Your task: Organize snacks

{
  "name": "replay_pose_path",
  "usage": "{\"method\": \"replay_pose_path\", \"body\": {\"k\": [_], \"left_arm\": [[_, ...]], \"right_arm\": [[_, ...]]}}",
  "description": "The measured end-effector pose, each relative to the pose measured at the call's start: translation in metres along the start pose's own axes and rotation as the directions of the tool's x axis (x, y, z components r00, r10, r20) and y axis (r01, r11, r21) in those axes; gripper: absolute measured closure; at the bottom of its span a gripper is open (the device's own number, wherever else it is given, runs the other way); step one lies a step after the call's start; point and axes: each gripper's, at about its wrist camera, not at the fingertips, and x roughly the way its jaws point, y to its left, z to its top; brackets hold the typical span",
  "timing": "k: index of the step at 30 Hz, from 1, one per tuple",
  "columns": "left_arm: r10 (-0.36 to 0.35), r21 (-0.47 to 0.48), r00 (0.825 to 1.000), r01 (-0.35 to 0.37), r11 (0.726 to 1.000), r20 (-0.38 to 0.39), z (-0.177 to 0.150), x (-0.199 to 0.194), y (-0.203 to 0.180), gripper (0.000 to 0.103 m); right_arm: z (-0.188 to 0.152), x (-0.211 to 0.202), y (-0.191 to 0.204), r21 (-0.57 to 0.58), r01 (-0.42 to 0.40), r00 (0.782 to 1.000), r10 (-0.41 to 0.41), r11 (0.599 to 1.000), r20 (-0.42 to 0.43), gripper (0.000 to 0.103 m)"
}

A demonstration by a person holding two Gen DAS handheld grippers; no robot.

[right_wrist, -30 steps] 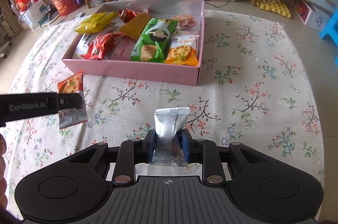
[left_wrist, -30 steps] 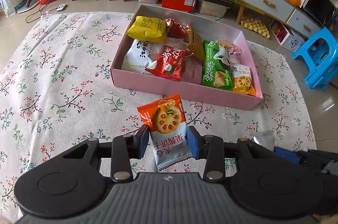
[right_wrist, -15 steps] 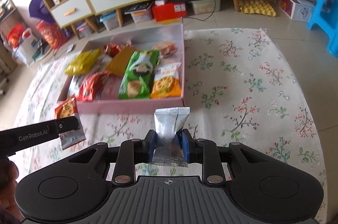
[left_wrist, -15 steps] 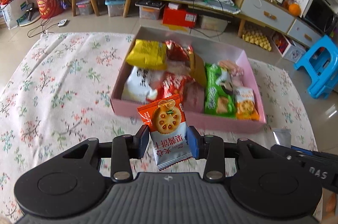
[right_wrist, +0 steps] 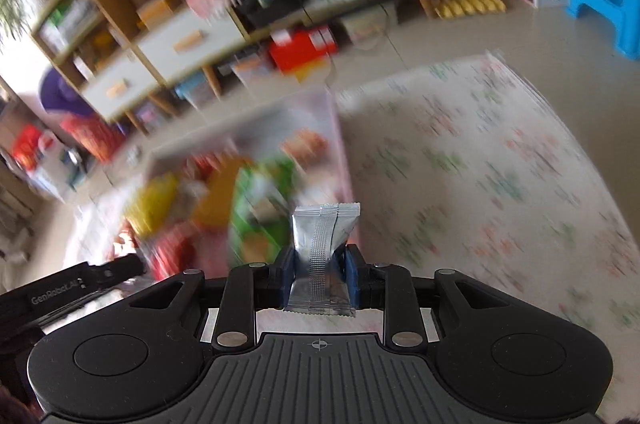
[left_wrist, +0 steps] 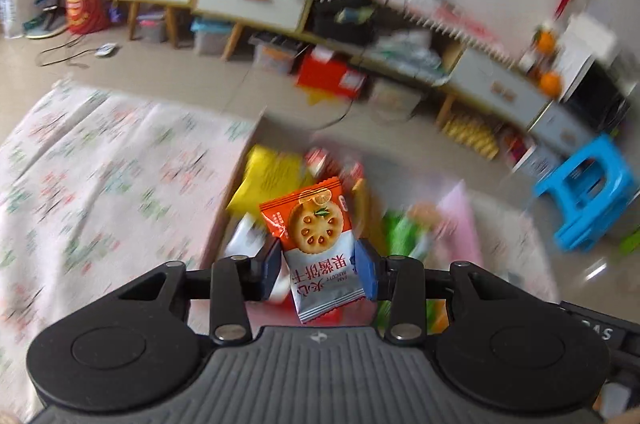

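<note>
orange biscuit packet (left_wrist: 318, 244) pinched in left claw (left_wrist: 320, 270); silver packet (right_wrist: 322, 256) in right claw (right_wrist: 319, 278).

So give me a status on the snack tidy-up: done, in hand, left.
Done: several packets, yellow, green and red among them, already lie in the pink box.
In hand: the left gripper is shut on the orange biscuit packet, the right gripper on the silver packet, both above the box area.
Left: release both into the box. The blurred views show no loose snacks on the floral cloth.
</note>
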Motion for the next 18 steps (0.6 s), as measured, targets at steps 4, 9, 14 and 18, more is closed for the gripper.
{"method": "replay_pose_path", "body": {"k": [4,9,14,18], "left_arm": [[0.037,0.021,0.999,-0.037,0.999,0.002,-0.004,0.011,-0.001,0.038],[0.026,-0.009,0.999,-0.026,1.0,-0.019,-0.004,0.004,0.014,0.044],[0.057,-0.008,0.998,-0.057,0.998,-0.025,-0.004,-0.003,0.012,0.044],[0.149,0.12,0.989,-0.146,0.982,-0.011,-0.012,-0.009,-0.008,0.036]], "right_arm": [[0.002,0.006,0.017,-0.026,0.065,0.994,-0.063,0.998,0.091,0.022],[0.003,0.005,0.002,0.009,0.064,0.996,-0.064,0.998,0.062,0.023],[0.005,0.001,-0.008,0.06,0.037,0.999,-0.039,0.998,0.025,0.023],[-0.006,0.005,0.003,-0.018,0.051,0.997,-0.052,0.999,-0.054,0.023]]}}
